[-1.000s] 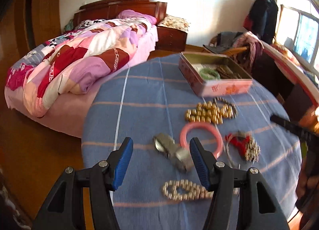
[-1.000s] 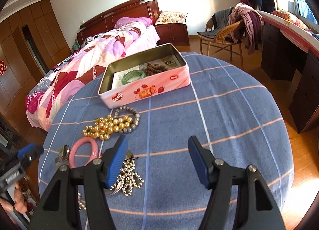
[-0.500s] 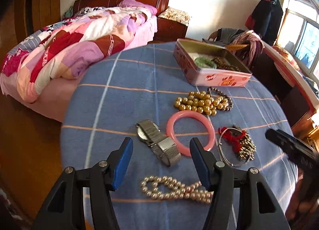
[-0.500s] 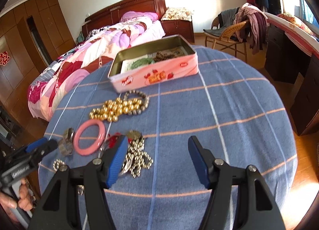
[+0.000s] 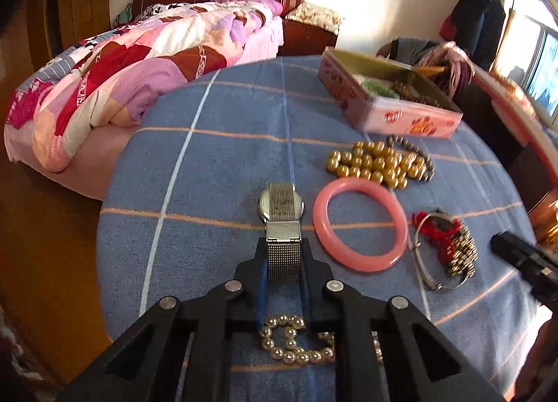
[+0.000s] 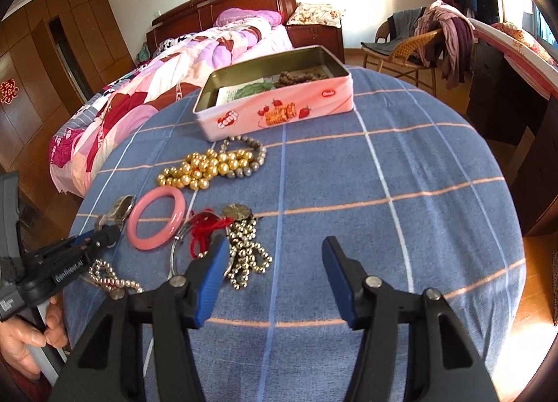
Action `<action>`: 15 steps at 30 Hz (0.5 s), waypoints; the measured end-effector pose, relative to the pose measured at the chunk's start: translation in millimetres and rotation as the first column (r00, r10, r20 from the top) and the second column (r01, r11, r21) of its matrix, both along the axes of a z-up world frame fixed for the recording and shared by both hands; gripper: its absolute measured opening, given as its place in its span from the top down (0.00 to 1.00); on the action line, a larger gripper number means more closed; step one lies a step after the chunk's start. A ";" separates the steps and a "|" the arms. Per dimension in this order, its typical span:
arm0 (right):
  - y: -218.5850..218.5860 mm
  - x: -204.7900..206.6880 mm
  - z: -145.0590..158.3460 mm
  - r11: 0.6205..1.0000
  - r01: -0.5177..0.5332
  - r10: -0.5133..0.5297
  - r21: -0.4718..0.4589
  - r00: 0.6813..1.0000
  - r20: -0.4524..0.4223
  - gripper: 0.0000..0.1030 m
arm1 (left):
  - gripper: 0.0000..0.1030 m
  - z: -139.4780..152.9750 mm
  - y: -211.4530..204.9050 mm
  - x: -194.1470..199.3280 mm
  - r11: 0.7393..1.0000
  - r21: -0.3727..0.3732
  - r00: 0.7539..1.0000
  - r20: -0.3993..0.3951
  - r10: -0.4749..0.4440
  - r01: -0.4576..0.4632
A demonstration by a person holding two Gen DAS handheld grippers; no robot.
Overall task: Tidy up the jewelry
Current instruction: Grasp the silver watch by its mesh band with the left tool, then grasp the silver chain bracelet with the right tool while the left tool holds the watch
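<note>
My left gripper (image 5: 283,267) has just closed on the mesh strap of the wristwatch (image 5: 281,208), whose long axis runs straight ahead of the jaws. The open pink tin (image 5: 411,119) lies ahead and to the right across the worktop (image 5: 216,165). My right gripper (image 6: 275,276), half open and empty, has just narrowed slightly.

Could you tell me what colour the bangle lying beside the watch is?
The bangle is pink, clearest in the left wrist view.
</note>
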State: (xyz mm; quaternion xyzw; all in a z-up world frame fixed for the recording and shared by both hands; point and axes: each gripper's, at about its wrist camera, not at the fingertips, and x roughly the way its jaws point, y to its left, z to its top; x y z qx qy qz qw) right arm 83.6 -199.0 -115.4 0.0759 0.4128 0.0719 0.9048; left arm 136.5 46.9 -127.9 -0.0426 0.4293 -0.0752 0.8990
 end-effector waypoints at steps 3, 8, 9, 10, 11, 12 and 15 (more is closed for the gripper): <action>3.7 2.5 -5.2 1.000 -0.024 0.025 0.016 0.999 -0.020 0.44 | 0.86 11.8 2.6 -2.8 1.000 -0.026 0.999 0.046 -0.007 0.008; 14.0 9.6 -14.6 0.996 -0.068 0.071 0.052 0.996 -0.055 0.44 | 0.86 36.5 6.7 -7.6 0.998 -0.063 0.994 0.107 -0.013 0.020; 16.6 11.6 -16.6 0.995 -0.076 0.080 0.057 0.995 -0.061 0.44 | 0.86 39.3 6.6 -7.7 0.998 -0.064 0.993 0.114 -0.014 0.021; 18.6 12.0 -15.7 0.996 -0.077 0.079 0.044 0.996 -0.050 0.44 | 0.86 42.6 6.0 -8.6 0.998 -0.063 0.992 0.122 -0.016 0.024; 21.4 14.4 -16.1 0.996 -0.083 0.085 0.034 0.995 -0.053 0.44 | 0.86 44.2 5.4 -9.3 0.998 -0.061 0.992 0.125 -0.018 0.026; 22.6 15.4 -15.6 0.996 -0.087 0.088 0.031 0.995 -0.049 0.44 | 0.86 45.6 4.1 -10.0 0.998 -0.059 0.991 0.128 -0.022 0.030; 23.4 19.1 -16.1 0.994 -0.100 0.103 0.047 0.992 -0.069 0.77 | 0.86 47.1 3.5 -9.8 0.998 -0.053 0.991 0.129 -0.028 0.035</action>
